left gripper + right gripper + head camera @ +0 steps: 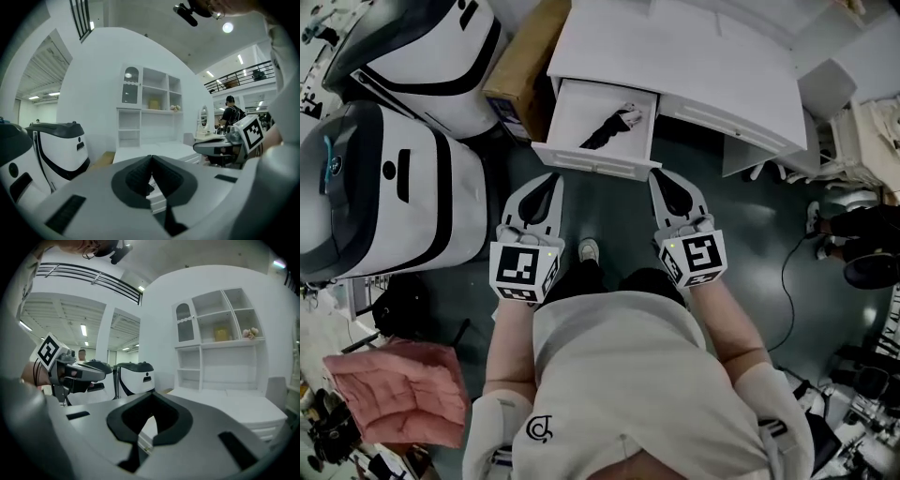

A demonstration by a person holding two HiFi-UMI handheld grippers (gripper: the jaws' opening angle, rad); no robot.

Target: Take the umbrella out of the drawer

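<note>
Dark floor [750,281] — drawer [591,159] open, umbrella [609,129] inside | left claw [554,176], right claw [657,173] closed (empty) | near drawer front

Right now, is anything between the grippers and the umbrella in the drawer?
Nothing covers the umbrella; the drawer is open. Only its front wall stands between the umbrella and the left gripper and right gripper, both shut, so they must reach over it.

Left gripper [550,178], right gripper [662,175]: jaws together.
</note>
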